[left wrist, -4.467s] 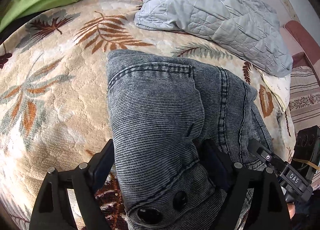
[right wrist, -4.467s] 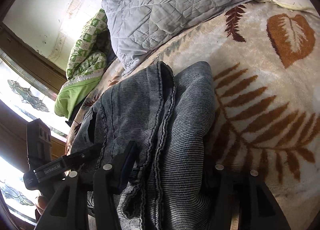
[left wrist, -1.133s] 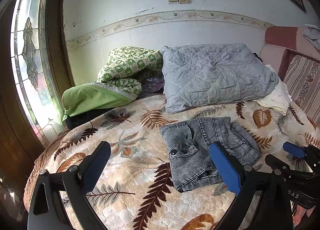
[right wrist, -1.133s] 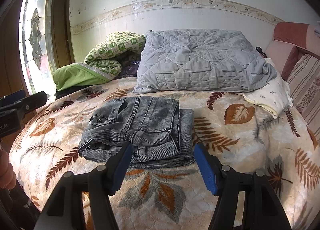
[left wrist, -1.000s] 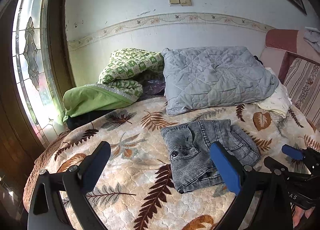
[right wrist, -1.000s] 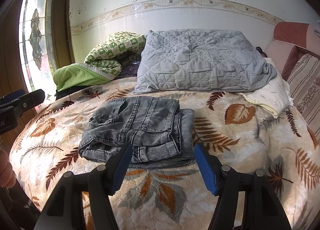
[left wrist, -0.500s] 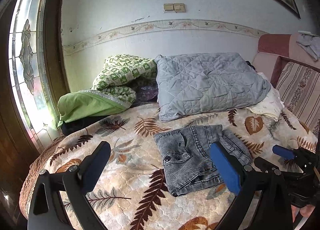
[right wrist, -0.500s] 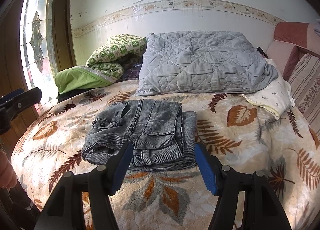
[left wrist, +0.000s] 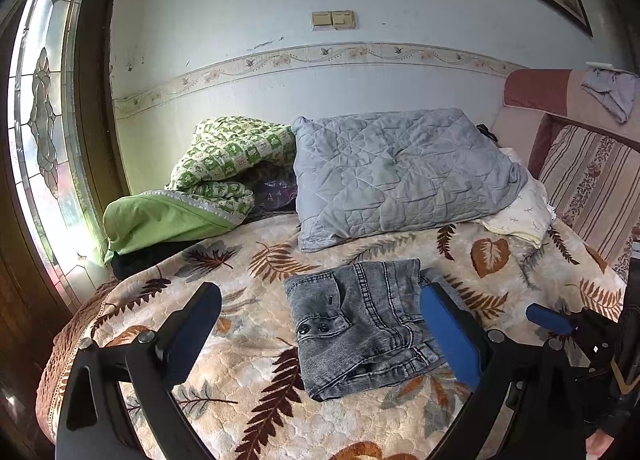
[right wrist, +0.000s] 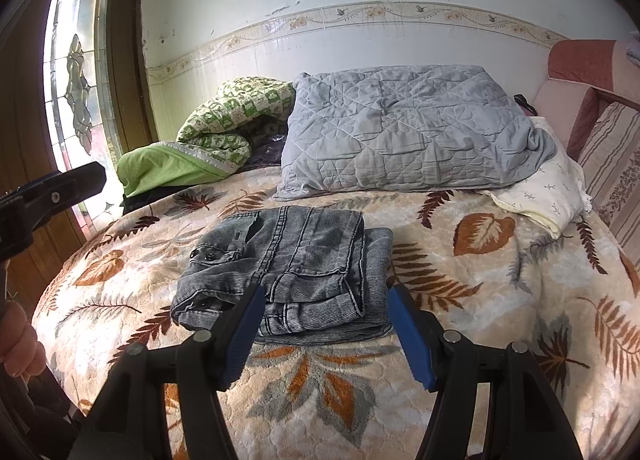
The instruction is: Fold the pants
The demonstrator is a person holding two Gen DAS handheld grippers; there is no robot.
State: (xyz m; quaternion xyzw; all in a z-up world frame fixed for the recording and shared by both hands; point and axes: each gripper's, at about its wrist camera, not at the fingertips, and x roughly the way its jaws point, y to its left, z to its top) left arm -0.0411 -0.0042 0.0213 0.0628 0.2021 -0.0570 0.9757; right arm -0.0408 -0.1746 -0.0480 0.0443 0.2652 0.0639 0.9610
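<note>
The grey denim pants (left wrist: 360,320) (right wrist: 292,268) lie folded into a compact stack on the leaf-patterned blanket (left wrist: 248,388) (right wrist: 480,300), waistband buttons facing left. My left gripper (left wrist: 320,312) hangs open above the blanket, held back from the stack, nothing between its blue pads. My right gripper (right wrist: 326,310) is open too, just short of the stack's near edge, with nothing between its fingers. The right gripper's blue tip (left wrist: 548,318) shows at the right edge of the left wrist view. The left gripper's black finger (right wrist: 56,190) appears at the left of the right wrist view.
A grey quilted pillow (left wrist: 400,176) (right wrist: 408,132) and a green patterned quilt (left wrist: 208,180) (right wrist: 224,128) lie at the back by the wall. A cream pillow (right wrist: 548,196) and striped headboard (left wrist: 592,188) stand on the right. A stained-glass window (left wrist: 44,132) is at the left. A person's fingers (right wrist: 18,344) show low left.
Both grippers let go of the pants and drew back from them. Over the last second the left view pulled back and rose a little; the right barely moved.
</note>
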